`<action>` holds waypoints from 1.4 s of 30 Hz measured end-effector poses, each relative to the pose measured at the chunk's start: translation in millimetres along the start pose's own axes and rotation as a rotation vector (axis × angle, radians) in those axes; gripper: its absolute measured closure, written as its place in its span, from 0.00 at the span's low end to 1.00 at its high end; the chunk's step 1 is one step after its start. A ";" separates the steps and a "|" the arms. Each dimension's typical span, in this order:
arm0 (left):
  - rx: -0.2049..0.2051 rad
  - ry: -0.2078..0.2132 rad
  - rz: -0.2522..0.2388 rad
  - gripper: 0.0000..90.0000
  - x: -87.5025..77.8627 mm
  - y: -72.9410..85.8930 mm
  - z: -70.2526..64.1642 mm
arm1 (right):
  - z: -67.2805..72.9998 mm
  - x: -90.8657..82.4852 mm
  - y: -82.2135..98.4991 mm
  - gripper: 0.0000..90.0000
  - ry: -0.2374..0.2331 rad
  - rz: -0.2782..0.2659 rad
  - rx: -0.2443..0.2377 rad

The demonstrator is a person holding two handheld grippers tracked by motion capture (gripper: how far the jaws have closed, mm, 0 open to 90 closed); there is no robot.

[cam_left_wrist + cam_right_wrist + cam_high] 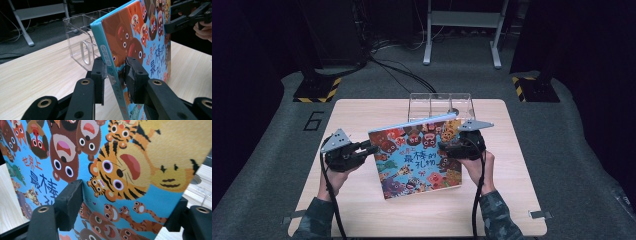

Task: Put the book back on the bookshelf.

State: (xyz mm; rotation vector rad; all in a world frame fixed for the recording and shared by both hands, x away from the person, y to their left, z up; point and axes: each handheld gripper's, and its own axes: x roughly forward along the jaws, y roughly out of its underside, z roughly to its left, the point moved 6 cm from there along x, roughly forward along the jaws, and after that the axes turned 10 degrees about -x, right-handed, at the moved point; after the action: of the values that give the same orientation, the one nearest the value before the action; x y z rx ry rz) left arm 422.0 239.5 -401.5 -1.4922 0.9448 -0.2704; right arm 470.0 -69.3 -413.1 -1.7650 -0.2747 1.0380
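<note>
A picture book [417, 155] with cartoon animals on a blue cover is held up at a tilt over the wooden table [362, 210]. My left gripper [373, 148] is shut on its spine edge; in the left gripper view the two pads press the spine [112, 75] from both sides. My right gripper [444, 150] grips the opposite edge of the book. In the right gripper view one jaw lies against the cover [125, 170] and the other sits behind the book's edge. The right gripper [180, 20] also appears at the book's far side in the left gripper view.
A clear plastic box [441, 105] with compartments stands at the table's far edge, just behind the book, and its wall [80, 37] is close to the spine. A white metal frame [462, 30] and cables lie on the floor beyond the table.
</note>
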 end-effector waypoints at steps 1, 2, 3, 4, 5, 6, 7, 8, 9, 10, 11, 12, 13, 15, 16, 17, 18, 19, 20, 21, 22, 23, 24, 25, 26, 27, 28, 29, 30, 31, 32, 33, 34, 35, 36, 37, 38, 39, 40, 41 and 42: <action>0.004 0.004 -0.004 0.78 0.0 -0.1 0.2 | 0.2 0.9 -0.3 0.30 0.002 -0.003 0.000; 0.000 0.014 -0.003 0.78 -0.3 -0.1 0.2 | 0.8 1.6 -0.4 0.29 0.003 0.000 -0.001; -0.004 0.018 -0.007 0.78 0.0 -0.2 0.1 | 1.3 2.1 -0.7 0.29 -0.003 0.000 -0.004; -0.009 0.029 -0.002 0.77 -0.1 -0.1 0.2 | 2.5 2.0 -1.0 0.30 -0.012 -0.002 0.001; -0.005 0.030 0.001 0.77 0.3 -0.1 1.4 | 4.0 2.5 -1.8 0.30 -0.021 -0.008 -0.006; -0.010 0.029 0.002 0.77 0.8 0.2 2.2 | 4.6 2.8 -1.9 0.30 -0.016 -0.006 -0.006; -0.018 0.028 -0.001 0.77 1.6 0.7 3.1 | 4.6 3.2 -2.1 0.30 -0.013 -0.006 -0.010; -0.019 0.029 0.000 0.78 2.0 1.0 4.1 | 4.9 3.8 -2.1 0.30 -0.011 -0.008 -0.011; -0.019 0.030 0.002 0.78 1.8 1.0 4.2 | 5.1 4.2 -2.1 0.30 -0.009 -0.006 -0.011; -0.012 0.023 0.005 0.78 1.7 0.8 4.1 | 4.8 4.5 -2.2 0.30 -0.011 -0.004 -0.011; -0.007 0.021 0.006 0.78 1.6 0.7 3.6 | 4.6 4.6 -2.2 0.30 -0.011 -0.003 -0.009; 0.000 0.024 0.011 0.79 0.8 0.8 3.2 | 4.7 4.4 -2.2 0.30 -0.011 -0.004 -0.009; 0.011 0.024 0.005 0.79 -0.4 0.7 2.2 | 4.8 4.0 -2.1 0.30 -0.011 -0.004 -0.011; 0.017 0.027 0.009 0.80 -1.5 0.9 1.2 | 6.0 1.0 -1.4 0.28 0.000 -0.002 -0.018; 0.024 0.032 0.009 0.80 -2.1 0.9 1.0 | 5.1 -0.3 -1.0 0.28 0.014 0.003 -0.029; 0.028 0.029 0.005 0.80 -2.7 0.9 0.5 | 3.3 -2.1 -0.1 0.29 0.037 0.009 -0.035; 0.035 0.032 0.007 0.80 -3.2 1.0 -0.1 | 0.4 -5.6 1.8 0.31 0.068 0.012 -0.037; 0.043 0.032 0.004 0.80 -3.3 1.1 -0.8 | -0.6 -6.9 2.9 0.31 0.069 0.007 -0.030; 0.044 0.027 0.000 0.81 -3.1 0.8 -1.3 | -1.9 -7.5 4.5 0.30 0.066 0.010 -0.021; 0.047 0.028 -0.002 0.80 -2.8 0.5 -1.5 | -2.4 -7.2 4.7 0.29 0.065 0.007 -0.025; 0.052 0.032 -0.004 0.80 -2.8 0.3 -1.5 | -2.2 -7.0 4.8 0.28 0.065 0.009 -0.032; 0.055 0.032 -0.006 0.80 -2.8 0.2 -1.6 | -3.0 -6.5 4.9 0.28 0.057 0.011 -0.043; 0.057 0.033 -0.005 0.80 -3.1 0.4 -1.9 | -3.8 -6.3 5.0 0.30 0.056 0.008 -0.028; 0.059 0.035 -0.005 0.81 -3.3 0.5 -2.2 | -5.4 -6.2 5.2 0.30 0.047 -0.001 -0.022; 0.065 0.039 -0.001 0.81 -3.9 0.7 -2.5 | -6.4 -6.2 5.5 0.30 0.044 -0.006 -0.013; 0.068 0.036 -0.002 0.81 -4.0 1.0 -3.0 | -7.4 -6.6 5.8 0.28 0.052 -0.007 -0.009; 0.074 0.031 -0.001 0.81 -4.2 1.0 -2.7 | -9.1 -6.6 6.3 0.26 0.056 -0.007 -0.012; 0.085 0.027 0.002 0.82 -4.8 1.0 -2.4 | -10.8 -5.6 6.5 0.23 0.068 -0.005 -0.003; 0.091 0.031 0.004 0.82 -5.7 1.0 -3.0 | -13.0 -5.2 7.2 0.23 0.079 -0.002 0.009; 0.102 0.034 0.001 0.83 -6.3 0.2 -3.9 | -14.8 -4.8 8.0 0.23 0.072 -0.011 0.022; 0.110 0.025 -0.003 0.83 -5.8 -0.5 -4.6 | -16.8 -3.1 8.7 0.21 0.059 -0.015 0.040; 0.108 0.021 0.001 0.83 -5.2 -0.8 -4.5 | -18.1 -0.3 9.2 0.20 0.034 -0.015 0.064; 0.109 0.018 -0.001 0.83 -4.8 -1.1 -3.9 | -19.1 1.8 9.0 0.22 0.015 -0.025 0.075; 0.104 0.022 -0.002 0.83 -4.7 -0.9 -3.7 | -18.2 2.9 8.3 0.24 0.002 -0.034 0.072; 0.105 0.022 -0.002 0.83 -4.8 -0.9 -3.7 | -16.0 3.1 7.1 0.26 -0.005 -0.039 0.064; 0.106 0.022 -0.003 0.83 -4.7 -1.1 -3.7 | -13.6 3.1 5.8 0.27 -0.006 -0.040 0.054; 0.105 0.020 0.002 0.82 -4.7 -1.1 -3.7 | -12.3 3.4 4.5 0.25 0.005 -0.037 0.041; 0.103 0.020 0.006 0.82 -4.5 -1.3 -3.8 | -11.2 4.0 3.5 0.25 0.018 -0.027 0.035; 0.102 0.015 0.005 0.82 -4.1 -1.8 -3.5 | -10.8 4.2 3.3 0.25 0.028 -0.019 0.031; 0.101 0.016 0.006 0.82 -3.9 -2.2 -3.6 | -10.4 4.1 3.1 0.25 0.033 -0.015 0.037; 0.102 0.014 0.007 0.82 -3.9 -2.9 -3.5 | -10.8 4.3 2.4 0.26 0.038 -0.018 0.027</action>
State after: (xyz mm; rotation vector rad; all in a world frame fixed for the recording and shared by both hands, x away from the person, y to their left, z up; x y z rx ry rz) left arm 418.3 239.3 -396.8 -1.3952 0.9340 -0.3197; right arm 480.0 -74.8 -416.2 -1.7533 -0.2518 0.9903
